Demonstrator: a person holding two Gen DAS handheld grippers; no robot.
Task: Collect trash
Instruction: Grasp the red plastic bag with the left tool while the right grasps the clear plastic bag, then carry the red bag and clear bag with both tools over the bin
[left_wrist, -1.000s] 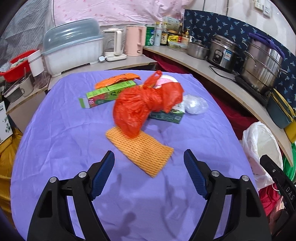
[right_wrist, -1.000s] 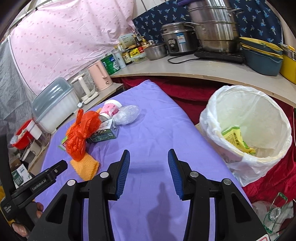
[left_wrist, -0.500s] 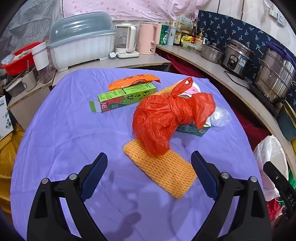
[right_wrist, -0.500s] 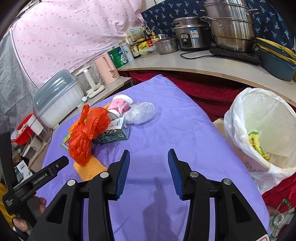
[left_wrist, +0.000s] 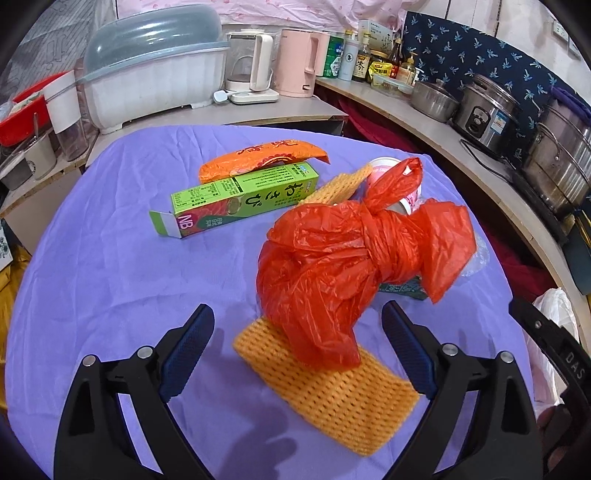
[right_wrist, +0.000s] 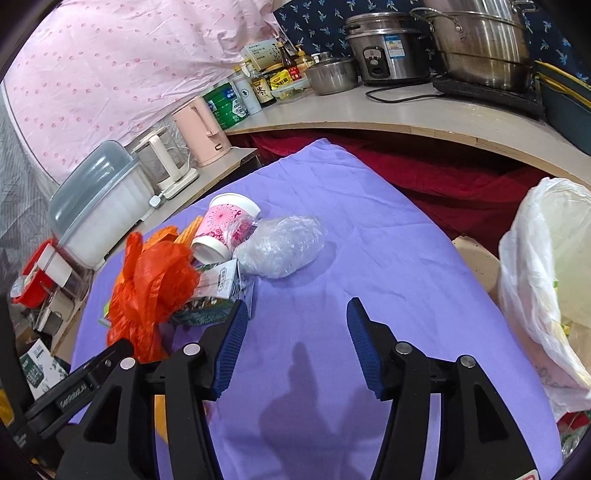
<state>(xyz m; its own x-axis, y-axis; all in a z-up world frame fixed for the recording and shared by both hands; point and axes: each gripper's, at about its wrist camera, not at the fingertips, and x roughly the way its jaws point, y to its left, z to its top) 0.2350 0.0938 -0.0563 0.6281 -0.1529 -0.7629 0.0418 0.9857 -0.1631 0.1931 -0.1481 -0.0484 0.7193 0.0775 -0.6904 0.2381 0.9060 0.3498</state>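
1. Left wrist view: left tool (left_wrist: 297, 350) spread wide, empty, framing the knotted red plastic bag (left_wrist: 354, 258) lying on an orange foam net (left_wrist: 328, 391).
2. Right wrist view: right tool (right_wrist: 297, 345) released over purple tabletop (right_wrist: 388, 266); crumpled clear bag (right_wrist: 282, 245) just ahead, white-lined bin (right_wrist: 546, 280) at right.

Both views are bright and evenly lit from overhead. The jaws throw soft dark shadows onto the purple cloth-covered counter (left_wrist: 110, 280) near the lower frame. Fisheye distortion bends the edges, corners vignette black, and the orange foam mesh sleeve (left_wrist: 332, 391) is slightly blurred.
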